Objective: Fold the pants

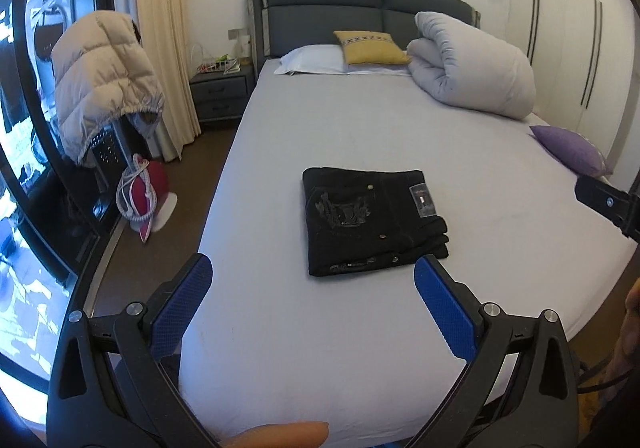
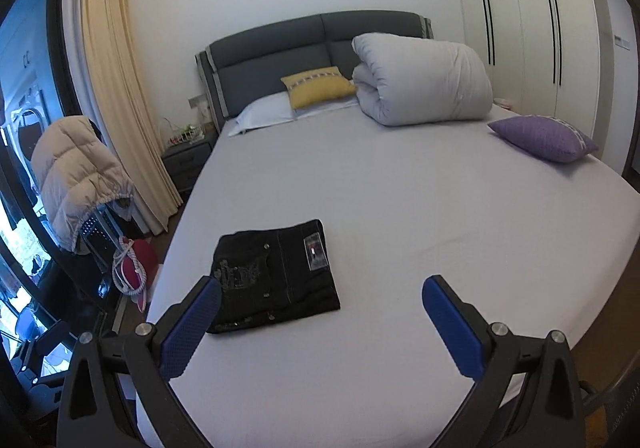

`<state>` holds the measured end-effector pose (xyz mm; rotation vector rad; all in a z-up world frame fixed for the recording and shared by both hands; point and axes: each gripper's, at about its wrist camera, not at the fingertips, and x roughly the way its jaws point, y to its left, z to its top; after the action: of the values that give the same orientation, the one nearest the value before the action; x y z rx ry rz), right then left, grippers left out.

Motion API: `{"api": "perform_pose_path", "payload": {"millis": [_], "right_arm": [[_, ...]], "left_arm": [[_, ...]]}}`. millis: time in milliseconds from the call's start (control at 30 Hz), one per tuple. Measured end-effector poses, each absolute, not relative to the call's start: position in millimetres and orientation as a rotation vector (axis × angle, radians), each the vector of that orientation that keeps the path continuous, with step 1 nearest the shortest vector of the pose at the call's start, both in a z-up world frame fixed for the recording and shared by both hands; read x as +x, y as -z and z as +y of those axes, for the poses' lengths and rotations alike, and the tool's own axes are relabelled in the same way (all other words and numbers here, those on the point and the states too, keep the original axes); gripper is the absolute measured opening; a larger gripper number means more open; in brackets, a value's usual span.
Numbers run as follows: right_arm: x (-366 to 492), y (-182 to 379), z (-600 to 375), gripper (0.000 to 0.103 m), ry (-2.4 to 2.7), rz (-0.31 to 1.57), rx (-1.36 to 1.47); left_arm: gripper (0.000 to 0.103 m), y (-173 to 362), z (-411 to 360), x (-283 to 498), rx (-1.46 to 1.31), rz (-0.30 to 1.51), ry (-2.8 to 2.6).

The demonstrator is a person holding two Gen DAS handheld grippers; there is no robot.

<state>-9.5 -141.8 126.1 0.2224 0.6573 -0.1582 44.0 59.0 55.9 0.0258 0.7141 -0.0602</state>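
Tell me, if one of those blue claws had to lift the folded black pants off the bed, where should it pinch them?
Probably the thick stacked edge of the black pants facing the right gripper, coming in low over the bed. There the layers bulge slightly off the sheet, so a finger could slide under and pinch the whole stack. The flat top gives nothing to pinch. Both grippers hover open; the left gripper is equally near.

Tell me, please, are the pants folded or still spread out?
Folded: the pants lie as a compact rectangle on the bed, layered edges showing at one side.
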Motion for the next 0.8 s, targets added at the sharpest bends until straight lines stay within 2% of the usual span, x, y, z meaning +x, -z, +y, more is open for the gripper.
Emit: {"api": "perform_pose_path", "payload": {"millis": [800], "right_arm": [[2, -107, -124, 0.103, 0.121, 0.731, 0.144]], "left_arm": [[0.103, -14, 68, 75, -0.007, 0.801, 0.041]]}}
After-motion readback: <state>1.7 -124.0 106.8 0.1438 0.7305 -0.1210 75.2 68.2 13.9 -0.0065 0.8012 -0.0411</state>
